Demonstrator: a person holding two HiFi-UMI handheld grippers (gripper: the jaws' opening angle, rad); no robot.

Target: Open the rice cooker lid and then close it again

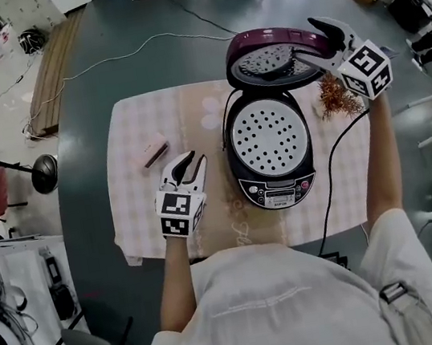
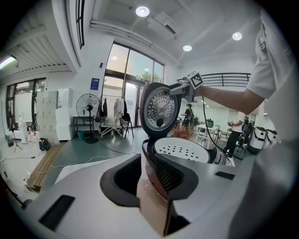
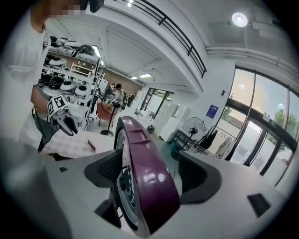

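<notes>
Rice cooker lid [image 1: 277,56], a round plum-coloured plastic dome with a perforated metal inner plate, stands raised on its hinge between the widely spread jaws of the right gripper [image 1: 313,40], whose outer pad is clear of it. Below it the black rice cooker body [image 1: 276,190] sits open on a pale checked tablecloth [image 1: 135,123]. The left gripper [image 1: 193,163], its jaws partly apart and empty, is over the cloth just left of the cooker, near a small brown block [image 1: 156,153].

Black rice cooker [image 1: 276,189] stands open, purple lid [image 1: 275,57] apparently nearly upright.
</notes>
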